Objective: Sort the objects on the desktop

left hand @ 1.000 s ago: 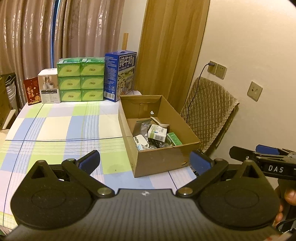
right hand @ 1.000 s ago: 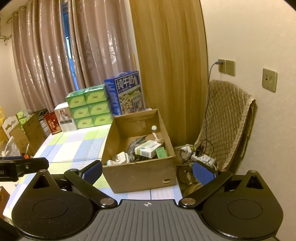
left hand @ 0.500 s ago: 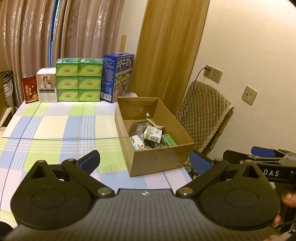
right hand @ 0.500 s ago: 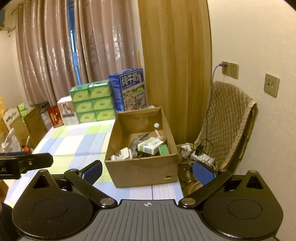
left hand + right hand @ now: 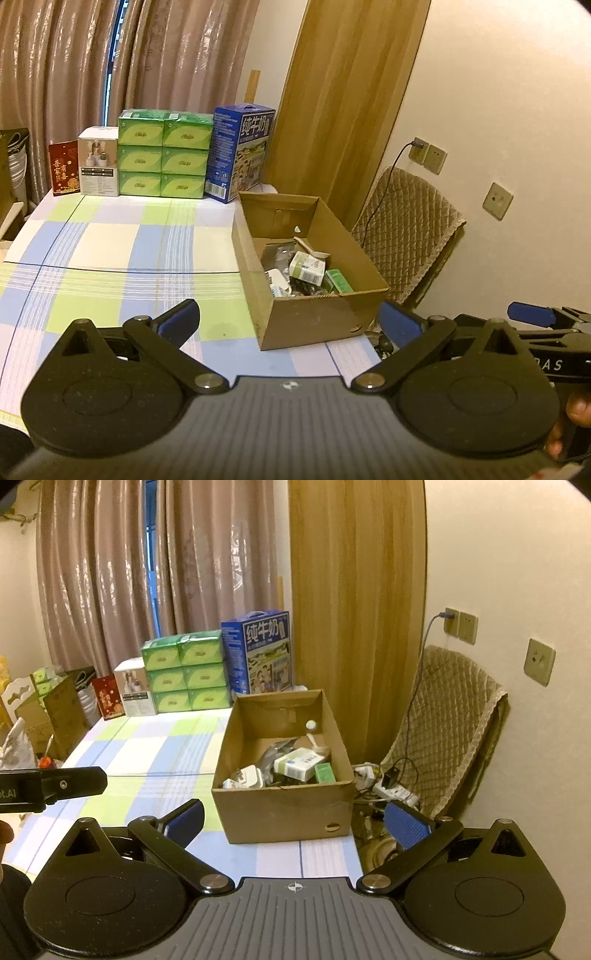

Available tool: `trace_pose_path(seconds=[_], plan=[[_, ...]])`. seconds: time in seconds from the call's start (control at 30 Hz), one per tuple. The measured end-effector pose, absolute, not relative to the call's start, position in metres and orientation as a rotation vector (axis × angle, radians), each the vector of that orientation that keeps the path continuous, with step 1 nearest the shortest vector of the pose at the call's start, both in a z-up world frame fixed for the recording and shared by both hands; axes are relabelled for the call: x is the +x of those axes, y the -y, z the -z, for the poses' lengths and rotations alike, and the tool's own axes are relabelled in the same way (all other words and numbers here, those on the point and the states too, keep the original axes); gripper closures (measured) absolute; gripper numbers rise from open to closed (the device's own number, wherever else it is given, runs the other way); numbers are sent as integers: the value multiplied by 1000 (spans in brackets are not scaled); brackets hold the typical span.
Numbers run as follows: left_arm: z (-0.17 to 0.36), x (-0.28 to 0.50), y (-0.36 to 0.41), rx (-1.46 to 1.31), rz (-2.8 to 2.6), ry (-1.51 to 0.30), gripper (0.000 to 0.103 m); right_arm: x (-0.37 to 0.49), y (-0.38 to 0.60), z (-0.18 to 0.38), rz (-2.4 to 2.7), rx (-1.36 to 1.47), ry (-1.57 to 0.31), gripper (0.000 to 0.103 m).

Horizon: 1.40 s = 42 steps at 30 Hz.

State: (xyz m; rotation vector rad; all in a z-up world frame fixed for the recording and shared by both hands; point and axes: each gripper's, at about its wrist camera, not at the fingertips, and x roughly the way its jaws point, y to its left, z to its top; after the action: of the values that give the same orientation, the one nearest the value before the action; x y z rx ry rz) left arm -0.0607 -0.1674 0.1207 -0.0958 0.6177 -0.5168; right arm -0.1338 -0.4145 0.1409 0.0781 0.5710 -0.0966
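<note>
Nearest you, your left gripper (image 5: 290, 325) hangs above the near part of the checked tablecloth (image 5: 110, 254) with its blue-padded fingers (image 5: 181, 320) spread wide and nothing between them. Your right gripper (image 5: 295, 821) is likewise spread and empty, level with the near right corner of the table; in the left wrist view it shows as a black bar at the right edge, with fingers of your hand under it.

Just past both grippers sits the cardboard box (image 5: 282, 812), an open-topped brown carton at the table's right edge, its near wall dented and marked by a small oval slot. Inside lies a loose heap: a white charger plug (image 5: 245, 777) toward the near left, a white-and-green carton (image 5: 297, 764) in the middle, a small green box (image 5: 325, 773) beside it on the right, and dark crinkled packaging (image 5: 275, 751) behind.

The cloth to the box's left is bare. Along the far edge stand a blue milk carton (image 5: 264, 651), stacked green tissue packs (image 5: 184, 675), a white box (image 5: 135, 690) and a red card (image 5: 107, 698), before the curtains (image 5: 147, 572).
</note>
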Motion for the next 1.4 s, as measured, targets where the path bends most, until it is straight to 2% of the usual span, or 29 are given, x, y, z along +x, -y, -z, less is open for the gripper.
trace_pose_path(seconds=[0.9, 1.4], plan=[[-121, -56, 190, -39, 458, -650, 1, -113, 424, -132, 39, 92, -564, 2], [-109, -29, 199, -33, 465, -670, 1, -88, 430, -116, 58, 101, -615, 2]])
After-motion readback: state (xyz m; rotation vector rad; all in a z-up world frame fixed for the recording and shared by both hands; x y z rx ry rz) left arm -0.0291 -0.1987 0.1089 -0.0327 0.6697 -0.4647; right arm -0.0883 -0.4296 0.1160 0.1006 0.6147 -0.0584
